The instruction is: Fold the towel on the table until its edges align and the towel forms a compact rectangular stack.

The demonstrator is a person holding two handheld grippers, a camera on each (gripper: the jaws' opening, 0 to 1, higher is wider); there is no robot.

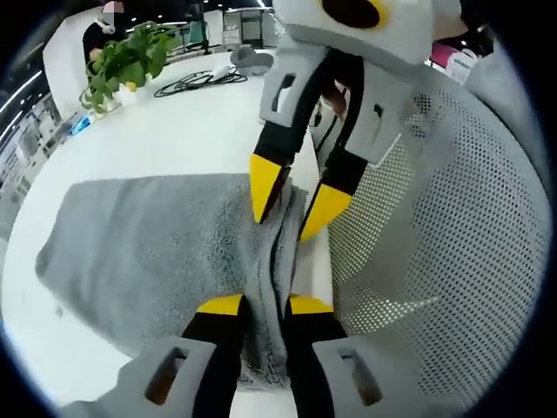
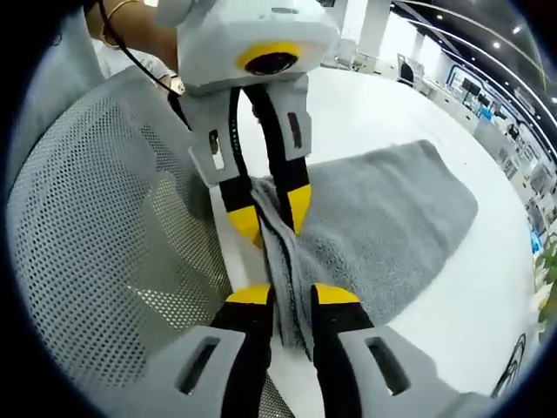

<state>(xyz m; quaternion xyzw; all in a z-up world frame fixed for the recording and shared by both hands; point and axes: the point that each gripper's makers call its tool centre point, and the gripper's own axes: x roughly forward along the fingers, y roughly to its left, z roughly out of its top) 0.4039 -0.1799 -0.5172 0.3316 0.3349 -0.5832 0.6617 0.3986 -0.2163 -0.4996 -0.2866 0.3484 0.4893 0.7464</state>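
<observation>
Towel (image 1: 148, 252) edge at desk (image 1: 174, 131) rim was pinched by left gripper (image 1: 264, 306) and right gripper (image 2: 292, 296); fold step underway. Next: carry edge across.

Towel (image 1: 148, 252) lies on table (image 1: 183, 131), mesh chair (image 1: 452, 261) beside its gathered edge

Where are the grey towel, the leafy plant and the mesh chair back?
towel (image 1: 148, 252), left gripper view, flat middle of the cloth.
plant (image 1: 129, 61), left gripper view, green leaves.
mesh chair back (image 2: 104, 209), right gripper view, perforated panel.
</observation>
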